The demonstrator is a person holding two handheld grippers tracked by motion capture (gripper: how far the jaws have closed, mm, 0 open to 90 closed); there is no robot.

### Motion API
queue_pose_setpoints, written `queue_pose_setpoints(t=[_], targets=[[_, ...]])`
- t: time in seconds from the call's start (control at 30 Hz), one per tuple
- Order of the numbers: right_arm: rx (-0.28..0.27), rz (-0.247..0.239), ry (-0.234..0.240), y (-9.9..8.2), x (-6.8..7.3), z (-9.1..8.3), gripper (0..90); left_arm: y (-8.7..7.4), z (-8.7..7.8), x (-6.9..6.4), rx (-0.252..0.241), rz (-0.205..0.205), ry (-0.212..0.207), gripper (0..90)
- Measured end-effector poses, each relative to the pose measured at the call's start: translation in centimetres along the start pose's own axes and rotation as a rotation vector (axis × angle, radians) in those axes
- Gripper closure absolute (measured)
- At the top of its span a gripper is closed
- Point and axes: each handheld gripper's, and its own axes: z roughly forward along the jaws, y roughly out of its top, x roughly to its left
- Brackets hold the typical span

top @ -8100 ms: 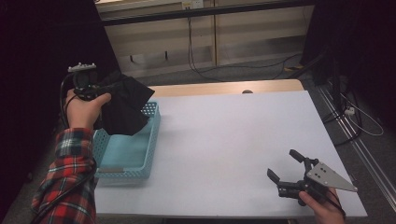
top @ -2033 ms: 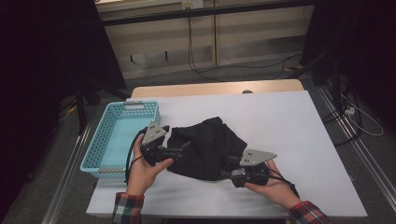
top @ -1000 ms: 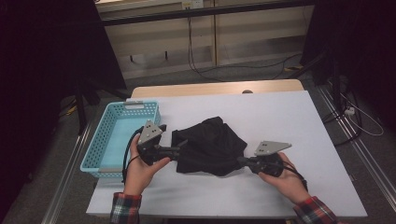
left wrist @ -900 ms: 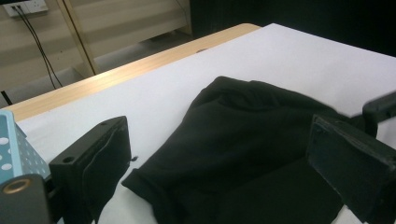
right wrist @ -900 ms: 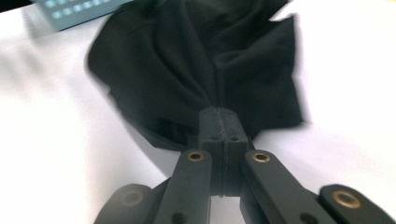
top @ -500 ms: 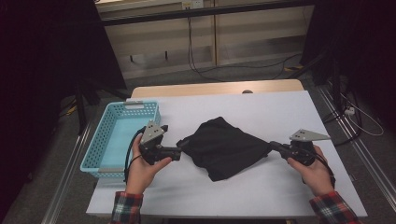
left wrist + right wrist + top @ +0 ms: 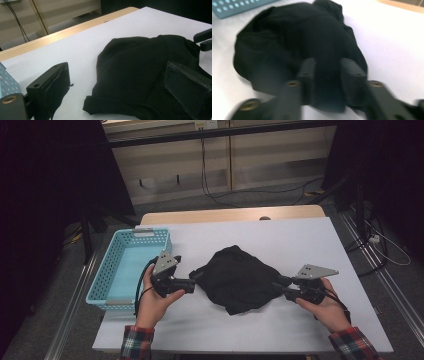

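A black cloth [image 7: 237, 277] lies crumpled in a loose spread at the middle of the white table [image 7: 305, 240]. My left gripper [image 7: 195, 281] rests at its left corner. In the left gripper view that gripper [image 7: 118, 73] stands wide open, with the cloth [image 7: 150, 70] on the table ahead of it. My right gripper [image 7: 279, 284] sits at the cloth's right edge. Its view is blurred: the right gripper [image 7: 327, 67] has just been opening, and the cloth [image 7: 287, 37] lies loosely in the gap, with no pinch visible.
A light blue plastic basket [image 7: 100, 287] stands at the table's left edge, just beside the left hand. A wooden strip [image 7: 230, 215] runs along the far edge. Bare table lies beyond and to the right of the cloth.
The right gripper drew the cloth's right edge out to the right and spread it, then came back slightly left. The cloth now lies slack. The left hand has stayed put.
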Motion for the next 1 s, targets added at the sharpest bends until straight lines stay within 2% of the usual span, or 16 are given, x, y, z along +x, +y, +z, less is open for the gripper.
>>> queue_pose_setpoints(t=[0.07, 0.2, 0.37, 0.47, 0.57, 0.67, 0.83, 0.93, 1.0], targets=[[-0.01, -0.027, 0.018, 0.3, 0.7, 0.2, 50.0, 0.0, 0.0, 0.0, 0.0, 0.002, 0.0, 7.0], [-0.016, -0.05, 0.05, 0.9, 2.3, 1.0, 38.9, 0.0, 0.0, -0.1, -0.002, 0.003, -0.003, 7.0], [-0.005, -0.099, 0.089, 1.3, 4.1, 1.9, 34.7, -0.1, 0.0, -0.2, 0.002, 0.004, -0.008, 7.0], [0.002, -0.112, 0.105, 1.4, 4.7, 2.3, 33.3, -0.2, 0.1, -0.3, 0.002, 0.001, -0.017, 6.9], [0.01, -0.118, 0.104, 1.3, 4.8, 2.5, 30.1, -0.3, 0.2, -0.5, 0.008, 0.006, -0.024, 6.9], [0.002, -0.094, 0.099, 1.2, 4.4, 2.4, 25.8, -0.5, 0.5, -1.0, 0.01, 0.012, -0.044, 6.9], [-0.018, -0.058, 0.095, 1.1, 3.9, 2.0, 21.8, -0.7, 1.5, -2.3, 0.026, 0.044, -0.107, 6.8], [-0.019, -0.042, 0.083, 0.9, 3.5, 1.8, 19.9, -0.9, 2.2, -3.2, 0.019, 0.038, -0.154, 5.9], [-0.025, -0.03, 0.074, 0.7, 3.1, 1.5, 19.3, -1.0, 2.4, -3.7, 0.028, 0.047, -0.169, 5.9]])
